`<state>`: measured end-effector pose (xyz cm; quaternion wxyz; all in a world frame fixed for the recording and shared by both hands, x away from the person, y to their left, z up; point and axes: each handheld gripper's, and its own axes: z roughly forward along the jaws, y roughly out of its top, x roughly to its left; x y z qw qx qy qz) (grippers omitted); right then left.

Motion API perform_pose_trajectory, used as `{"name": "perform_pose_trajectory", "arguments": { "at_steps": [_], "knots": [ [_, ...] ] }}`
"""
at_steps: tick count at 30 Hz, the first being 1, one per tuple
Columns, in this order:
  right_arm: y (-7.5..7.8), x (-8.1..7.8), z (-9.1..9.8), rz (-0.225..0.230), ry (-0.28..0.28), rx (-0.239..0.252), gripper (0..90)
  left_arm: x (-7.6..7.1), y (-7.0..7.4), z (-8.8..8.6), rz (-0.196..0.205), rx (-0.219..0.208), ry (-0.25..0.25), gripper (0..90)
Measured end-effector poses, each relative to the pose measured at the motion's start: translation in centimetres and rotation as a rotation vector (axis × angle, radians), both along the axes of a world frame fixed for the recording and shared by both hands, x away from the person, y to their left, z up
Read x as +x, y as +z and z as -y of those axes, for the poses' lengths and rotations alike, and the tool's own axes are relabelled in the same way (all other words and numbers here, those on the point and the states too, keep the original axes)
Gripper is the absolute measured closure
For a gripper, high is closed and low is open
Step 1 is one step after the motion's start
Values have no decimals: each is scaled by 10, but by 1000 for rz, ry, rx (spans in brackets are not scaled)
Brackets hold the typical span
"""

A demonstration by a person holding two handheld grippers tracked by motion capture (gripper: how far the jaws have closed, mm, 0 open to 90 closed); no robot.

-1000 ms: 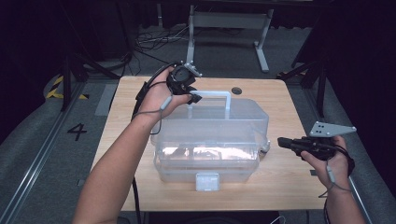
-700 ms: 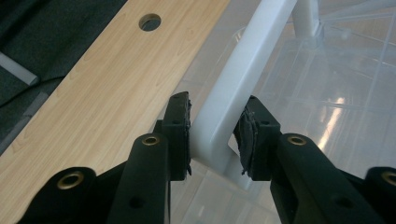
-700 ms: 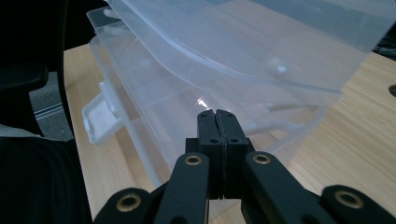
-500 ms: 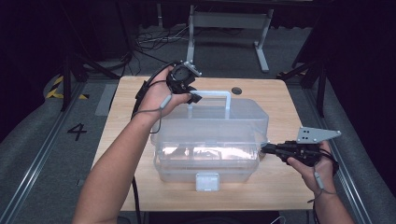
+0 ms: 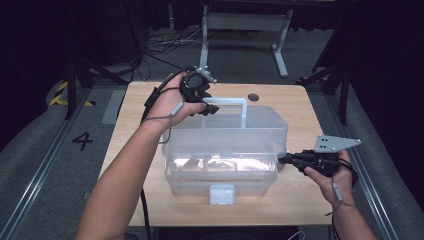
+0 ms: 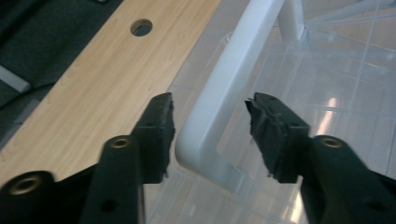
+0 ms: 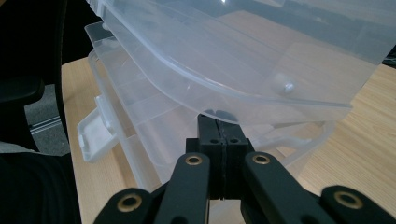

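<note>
While my left gripper hangs over the box's white handle, its jaws stand apart: they have just been opening, and the handle's corner lies between them, the left pad just beside it and the right pad clear of it, so nothing is clamped. My right gripper has its jaws pressed flat together with nothing between them, the tips pushed in under the raised edge of the clear lid, against the lower tray of the clear plastic box.

From above, the box sits near the middle of the desk, its long side along the near edge, with a white latch at the front. The lid is tilted up on the right end. Through the walls I see pale, glinting shapes in the lower part, but I cannot tell what they are. A round hole lies in the desk near the far edge, behind the handle.
</note>
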<state>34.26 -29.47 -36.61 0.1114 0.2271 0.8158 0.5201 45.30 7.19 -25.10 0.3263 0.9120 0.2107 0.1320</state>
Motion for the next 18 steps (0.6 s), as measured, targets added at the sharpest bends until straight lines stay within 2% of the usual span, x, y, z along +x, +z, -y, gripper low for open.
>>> {"name": "perform_pose_trajectory", "arguments": {
  "at_steps": [2, 6, 18],
  "knots": [
    [0, 0, 0, -1, 0, 0, 900, -2, 2, -1, 5, -8, 2, 416],
    [1, 3, -3, 4, 6, -3, 900, -11, 12, -9, 28, -49, 28, 400],
    [8, 13, -6, 30, 7, 22, 900, -40, 35, -36, 77, -140, 72, 459]
  ]
}}
